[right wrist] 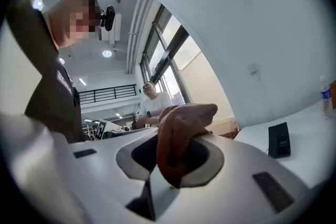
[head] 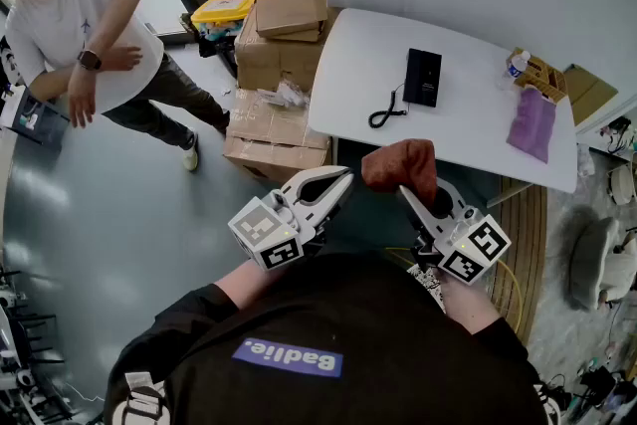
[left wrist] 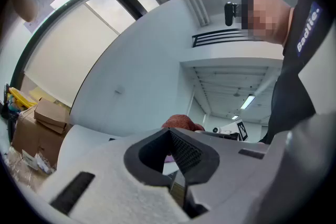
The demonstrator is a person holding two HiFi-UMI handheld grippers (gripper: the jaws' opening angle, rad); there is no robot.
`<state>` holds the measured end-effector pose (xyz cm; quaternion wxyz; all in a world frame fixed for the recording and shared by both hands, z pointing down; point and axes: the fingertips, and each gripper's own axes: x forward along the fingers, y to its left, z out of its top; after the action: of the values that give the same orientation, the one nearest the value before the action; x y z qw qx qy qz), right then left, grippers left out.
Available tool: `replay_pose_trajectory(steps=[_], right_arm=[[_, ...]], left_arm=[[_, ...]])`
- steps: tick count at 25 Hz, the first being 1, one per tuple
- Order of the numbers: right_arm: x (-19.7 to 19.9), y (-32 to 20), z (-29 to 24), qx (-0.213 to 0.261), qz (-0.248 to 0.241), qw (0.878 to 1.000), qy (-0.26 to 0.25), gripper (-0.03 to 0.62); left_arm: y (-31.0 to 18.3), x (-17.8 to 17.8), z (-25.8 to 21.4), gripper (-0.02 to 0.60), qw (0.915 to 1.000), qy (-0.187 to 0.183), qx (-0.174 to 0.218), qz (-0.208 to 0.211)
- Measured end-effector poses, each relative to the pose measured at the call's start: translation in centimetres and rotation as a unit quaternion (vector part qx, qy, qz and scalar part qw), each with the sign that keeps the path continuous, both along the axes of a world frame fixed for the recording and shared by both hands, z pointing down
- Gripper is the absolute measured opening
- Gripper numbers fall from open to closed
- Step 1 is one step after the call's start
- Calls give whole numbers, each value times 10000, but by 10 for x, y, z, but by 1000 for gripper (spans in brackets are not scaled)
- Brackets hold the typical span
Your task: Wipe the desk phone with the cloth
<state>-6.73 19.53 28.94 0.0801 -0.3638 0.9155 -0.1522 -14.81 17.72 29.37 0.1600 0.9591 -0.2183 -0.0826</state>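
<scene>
Lettering on a blue label (head: 288,357) across the wearer's black shirt (head: 328,353) seems to read "Badlie"; it appears upside down in the head view. No other writing is legible.

A white table (head: 468,129) fills the 1 o'clock part of the head view. The black desk phone (head: 422,77) lies flat near its middle, with its coiled cord (head: 386,109) trailing toward 7 o'clock. A purple cloth (head: 534,122) lies at the table's 3 o'clock end. Just beyond it stands a small open carton (head: 544,75), with a bottle (head: 515,65) beside it; the carton's contents cannot be made out.

Stacked cardboard boxes (head: 279,55), all closed, sit on the floor at 11 o'clock from the table. A yellow bin (head: 229,7) rests behind them.

Both grippers are held close to the wearer's chest, short of the table's near edge. The left gripper (head: 338,180) points toward 1 o'clock, its jaws pressed together on nothing. The right gripper (head: 413,199) points toward 11 o'clock, its jaws pinching a rust-red cloth (head: 401,166) that bunches above the tips. The phone lies at 12 o'clock from this cloth, apart from it.

A person in a white T-shirt (head: 80,5) stands at 10 o'clock.
</scene>
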Motion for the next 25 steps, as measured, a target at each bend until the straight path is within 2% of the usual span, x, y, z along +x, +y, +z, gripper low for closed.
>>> replay_pose_trajectory(steps=[15,25], right_arm=[[9,6,1,-30,-15,10000,-54,94],[35,4,10,-175,-9,9996,-209,94]], left_arm=[[7,9,2,6,10000,-16,-38,-11],[8,31,10,6,9998,-124,-117,-59]])
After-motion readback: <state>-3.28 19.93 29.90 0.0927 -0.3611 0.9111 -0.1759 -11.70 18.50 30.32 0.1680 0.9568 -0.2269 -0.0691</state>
